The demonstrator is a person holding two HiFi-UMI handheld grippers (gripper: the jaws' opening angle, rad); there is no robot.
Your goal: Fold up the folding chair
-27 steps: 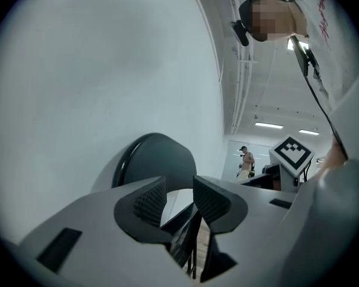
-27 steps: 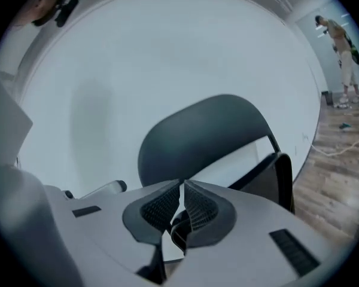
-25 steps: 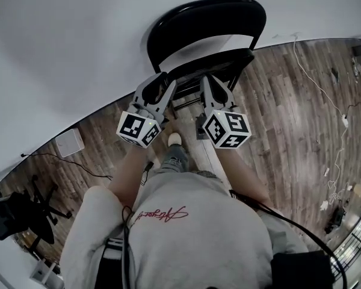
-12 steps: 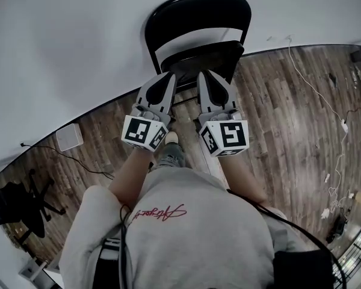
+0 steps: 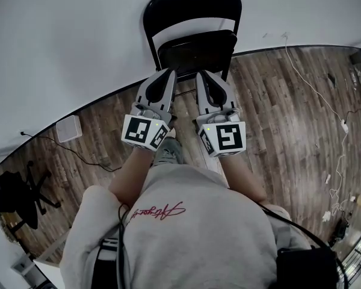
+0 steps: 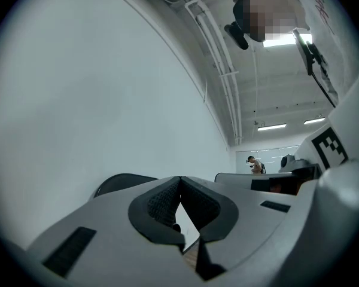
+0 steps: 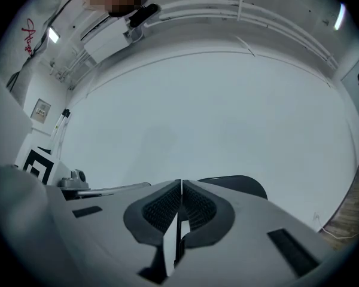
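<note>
A black folding chair [image 5: 192, 5] stands against the white wall. Its seat [image 5: 195, 47] is tipped up steeply toward the backrest. My left gripper [image 5: 169, 72] and right gripper [image 5: 202, 74] point side by side at the seat's raised front edge, just below it. Whether they touch it is hidden. In the left gripper view the left gripper [image 6: 179, 179] is shut, pads meeting, with the backrest [image 6: 116, 181] behind. The right gripper [image 7: 181, 183] is closing its last sliver, with its pads together and nothing seen between them, and the backrest [image 7: 239, 184] is to its right.
The white wall [image 5: 78, 41] runs close behind the chair. On the wood floor lie a white cable [image 5: 301, 71] at right, a white box [image 5: 68, 129] and a black office chair [image 5: 18, 194] at left. My foot [image 5: 168, 152] stands before the chair. Another person [image 6: 255, 165] stands far off.
The seat has swung up from nearly flat toward the backrest. Both grippers have moved up and forward along with its front edge.
</note>
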